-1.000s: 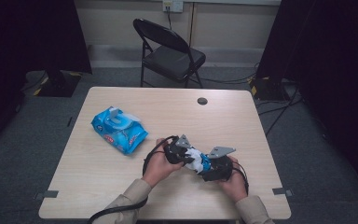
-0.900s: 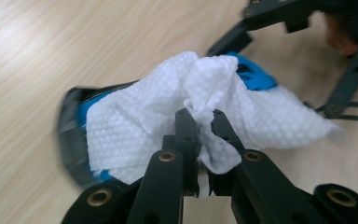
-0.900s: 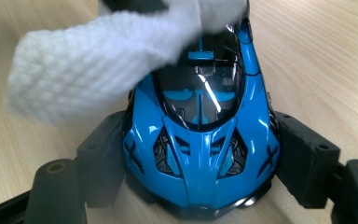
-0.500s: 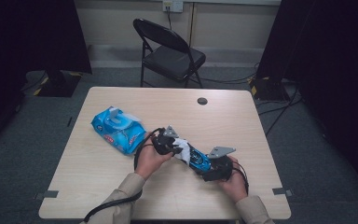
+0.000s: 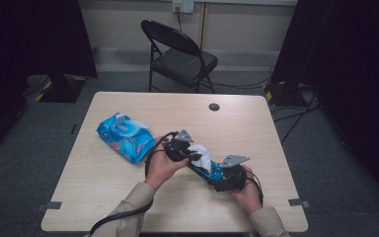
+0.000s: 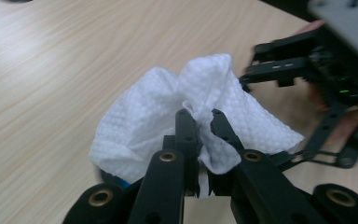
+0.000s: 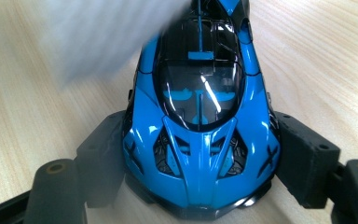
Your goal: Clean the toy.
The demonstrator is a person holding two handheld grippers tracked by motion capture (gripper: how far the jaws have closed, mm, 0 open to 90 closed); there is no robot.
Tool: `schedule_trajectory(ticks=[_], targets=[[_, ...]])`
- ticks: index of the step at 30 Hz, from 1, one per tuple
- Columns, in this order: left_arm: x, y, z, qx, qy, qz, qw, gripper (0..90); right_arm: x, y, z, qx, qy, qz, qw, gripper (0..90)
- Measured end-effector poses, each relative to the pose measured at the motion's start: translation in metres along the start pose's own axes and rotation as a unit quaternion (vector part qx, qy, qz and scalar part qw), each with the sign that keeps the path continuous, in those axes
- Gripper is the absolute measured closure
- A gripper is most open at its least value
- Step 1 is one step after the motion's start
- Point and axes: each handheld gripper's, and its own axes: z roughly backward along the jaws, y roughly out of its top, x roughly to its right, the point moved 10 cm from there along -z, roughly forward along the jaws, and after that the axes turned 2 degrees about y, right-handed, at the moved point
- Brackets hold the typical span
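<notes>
A glossy blue toy car (image 7: pixel 200 126) lies on the wooden table (image 5: pixel 256 123), and the pads (image 7: pixel 305 158) of my right gripper (image 7: pixel 200 154) press on both its sides. From above, the car (image 5: pixel 208 170) shows between my two hands, with the right gripper (image 5: pixel 219 178) at its near end. My left gripper (image 6: pixel 198 114) is shut on a crumpled white wipe (image 6: pixel 186 107). The wipe (image 5: pixel 202 155) rests over the car's far end, just right of the left gripper (image 5: pixel 190 153).
A blue pack of wipes (image 5: pixel 126 137) with its flap raised lies on the table's left part. A small black disc (image 5: pixel 214 106) sits near the far edge. A black folding chair (image 5: pixel 180 54) stands beyond the table.
My left gripper drew the wipe toward the far left along the car, then came back a little to the right and rose slightly. The right gripper and the car stayed put.
</notes>
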Motion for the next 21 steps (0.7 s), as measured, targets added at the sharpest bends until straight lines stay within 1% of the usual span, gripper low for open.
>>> schedule_trajectory(ticks=[4, 5, 6, 7, 8, 9, 11, 12, 13, 14, 15, 17, 18, 21], targets=[[0.025, -0.002, -0.023, -0.016, -0.028, -0.018, 0.9993, 85.1, 0.000, 0.000, 0.000, 0.000, 0.000, 0.001, 1.0000, 25.7], [0.029, -0.004, -0.028, -0.024, -0.031, -0.024, 0.9989, 85.1, 0.000, 0.000, 0.000, 0.000, 0.000, 0.001, 1.0000, 25.7], [0.033, -0.006, -0.033, -0.030, -0.035, -0.023, 0.9987, 85.1, 0.000, 0.000, 0.000, 0.000, 0.000, 0.001, 1.0000, 25.6], [0.036, -0.008, -0.039, -0.035, -0.036, -0.029, 0.9983, 85.0, 0.000, 0.000, 0.000, 0.000, 0.000, 0.001, 1.0000, 25.7], [0.037, -0.010, -0.042, -0.041, -0.038, -0.030, 0.9980, 85.0, 0.000, 0.000, 0.000, 0.000, 0.000, 0.001, 1.0000, 25.7], [0.037, -0.014, -0.047, -0.053, -0.038, -0.034, 0.9973, 85.0, 0.000, 0.000, 0.000, 0.000, 0.000, 0.001, 1.0000, 25.7], [0.038, -0.019, -0.054, -0.059, -0.039, -0.036, 0.9969, 84.9, 0.000, 0.000, 0.000, 0.000, 0.000, 0.000, 1.0000, 25.7], [0.039, -0.020, -0.056, -0.054, -0.043, -0.034, 0.9970, 84.8, 0.000, 0.000, 0.000, 0.000, 0.000, 0.000, 1.0000, 25.7], [0.040, -0.020, -0.056, -0.051, -0.042, -0.031, 0.9973, 84.8, 0.000, 0.000, 0.000, 0.000, 0.000, 0.000, 1.0000, 25.7], [0.041, -0.020, -0.056, -0.051, -0.037, -0.034, 0.9974, 84.8, 0.000, 0.000, 0.000, 0.000, 0.000, 0.000, 1.0000, 25.6], [0.041, -0.020, -0.056, -0.052, -0.031, -0.048, 0.9970, 84.7, 0.000, 0.000, 0.000, 0.000, 0.000, 0.000, 1.0000, 25.6], [0.041, -0.020, -0.056, -0.058, -0.024, -0.060, 0.9962, 84.8, 0.000, 0.000, 0.000, 0.000, 0.000, 0.000, 1.0000, 25.7], [0.041, -0.020, -0.055, -0.061, -0.024, -0.058, 0.9961, 84.8, 0.000, 0.000, 0.000, 0.000, 0.000, 0.000, 1.0000, 25.7], [0.038, -0.018, -0.055, -0.049, -0.025, -0.032, 0.9980, 84.7, 0.000, 0.000, 0.000, 0.000, 0.000, 0.000, 1.0000, 25.7]])
